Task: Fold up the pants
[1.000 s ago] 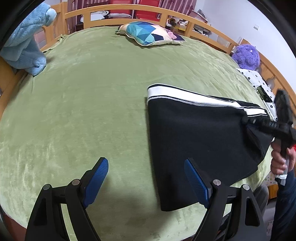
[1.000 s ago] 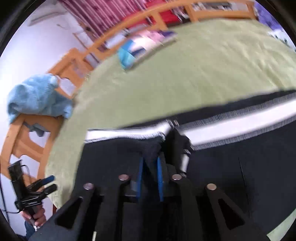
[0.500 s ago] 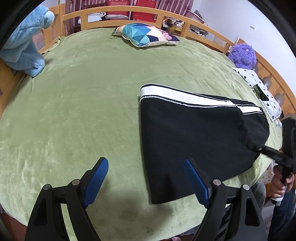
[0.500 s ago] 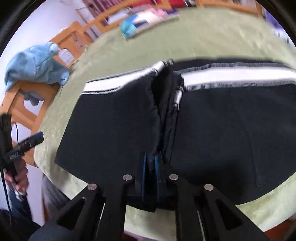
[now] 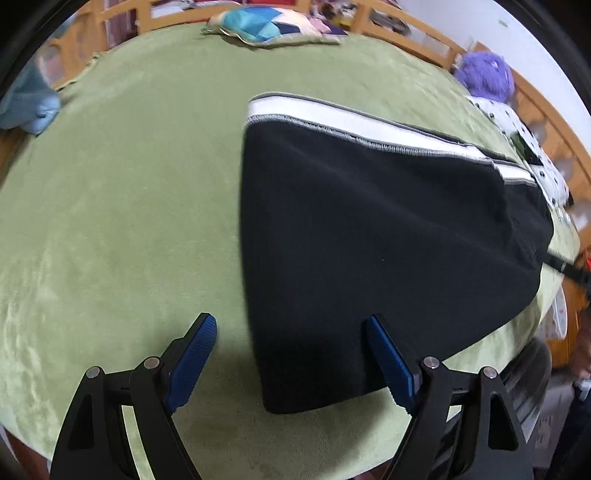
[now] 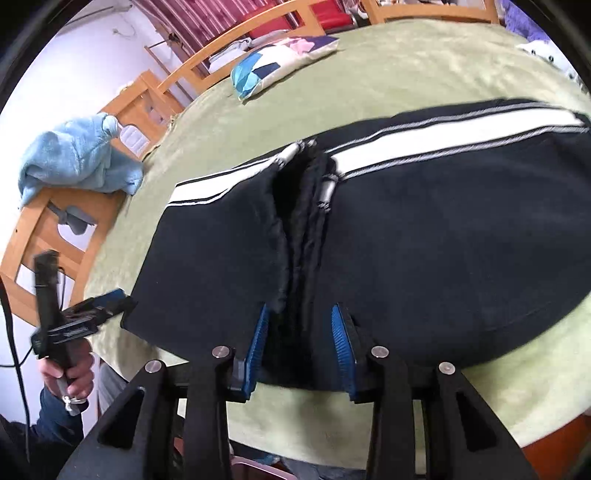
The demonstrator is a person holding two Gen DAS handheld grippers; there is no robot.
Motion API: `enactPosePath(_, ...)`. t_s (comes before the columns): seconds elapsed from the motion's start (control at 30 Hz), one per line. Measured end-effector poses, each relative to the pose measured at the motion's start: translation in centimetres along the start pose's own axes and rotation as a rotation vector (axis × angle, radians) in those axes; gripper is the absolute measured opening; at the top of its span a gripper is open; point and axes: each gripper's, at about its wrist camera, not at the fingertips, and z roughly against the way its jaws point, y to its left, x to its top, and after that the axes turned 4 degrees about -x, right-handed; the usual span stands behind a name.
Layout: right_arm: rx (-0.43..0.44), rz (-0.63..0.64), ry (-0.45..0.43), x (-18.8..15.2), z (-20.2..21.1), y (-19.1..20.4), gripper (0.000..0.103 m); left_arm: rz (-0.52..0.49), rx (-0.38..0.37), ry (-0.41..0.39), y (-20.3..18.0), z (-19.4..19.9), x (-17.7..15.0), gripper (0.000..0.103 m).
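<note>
Black pants (image 5: 369,229) with a white side stripe (image 6: 443,129) lie folded on the green blanket (image 5: 122,192). My left gripper (image 5: 291,325) is open and hangs just above the pants' near left corner; that edge runs between its blue pads (image 5: 192,350). It also shows at the left of the right wrist view as the left gripper (image 6: 99,306), in a person's hand (image 6: 70,376). My right gripper (image 6: 301,314) is at the pants' near edge with its jaws opening. A bunched ridge of cloth (image 6: 299,236) lies between them, not pinched.
A patterned pillow (image 5: 273,27) lies at the far side of the bed. A blue towel (image 6: 74,158) hangs on the wooden rail (image 6: 44,221). A purple plush toy (image 5: 485,74) and spotted cloth (image 5: 524,140) sit at the right edge.
The right gripper dragged the pinched fold toward the near edge, then its jaws parted off the cloth. The left gripper came down closer to the pants' corner.
</note>
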Motion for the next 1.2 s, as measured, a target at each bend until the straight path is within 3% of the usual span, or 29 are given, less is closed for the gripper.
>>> enactPosePath(0.1, -0.152, -0.052, -0.087, 0.2, 2.5, -3.2, 0.039, 0.023, 0.015, -0.089, 0.7, 1.2, 1.8, 0.082)
enactPosePath(0.13, -0.224, -0.096, -0.117, 0.4, 3.4, -5.0, 0.046, 0.029, 0.023, -0.107, 0.9, 1.4, 2.5, 0.082)
enactPosePath(0.27, -0.377, -0.287, -0.183, 0.7, 5.4, -12.1, 0.058, 0.053, 0.033, -0.107, 1.6, 0.3, 5.5, 0.082)
enactPosePath(0.47, -0.353, -0.491, -0.196, 0.0, 5.8, -20.6, 0.058, 0.125, -0.033, -0.010, 3.1, -3.3, 7.1, 0.079)
enactPosePath(0.53, -0.314, -0.525, -0.209, 0.0, 5.4, -22.0, 0.058, 0.131, -0.071, 0.009, 3.3, -4.3, 6.8, 0.079)
enactPosePath(0.7, -0.174, -0.599, -0.228, 0.8, 3.9, -24.8, 0.061, 0.083, -0.072, 0.003, 2.3, -5.7, 6.9, 0.079)
enactPosePath(0.83, -0.164, -0.626, -0.240, 2.0, 2.6, -27.4, 0.063, 0.071, -0.089, 0.019, 1.8, -6.4, 8.0, 0.079)
enactPosePath(0.93, -0.147, -0.646, -0.236, 3.5, 1.0, -28.7, 0.063, 0.061, -0.121, 0.025, 1.8, -6.6, 8.7, 0.067)
enactPosePath(1.0, -0.130, -0.652, -0.250, 4.3, 0.2, -29.2, 0.071, 0.083, -0.143, 0.028, 2.0, -6.9, 9.1, 0.060)
enactPosePath(1.1, -0.148, -0.650, -0.276, 5.9, -0.9, -29.3, 0.075, 0.089, -0.148, 0.026, 1.9, -7.0, 9.2, 0.037)
enactPosePath(1.13, -0.156, -0.648, -0.277, 6.2, -1.1, -29.3, 0.075, 0.092, -0.165, 0.014, 1.9, -6.8, 9.1, 0.028)
enactPosePath(1.2, -0.188, -0.631, -0.274, 7.0, -1.5, -28.8, 0.057, 0.074, -0.177, 0.001, 1.7, -6.4, 9.0, 0.020)
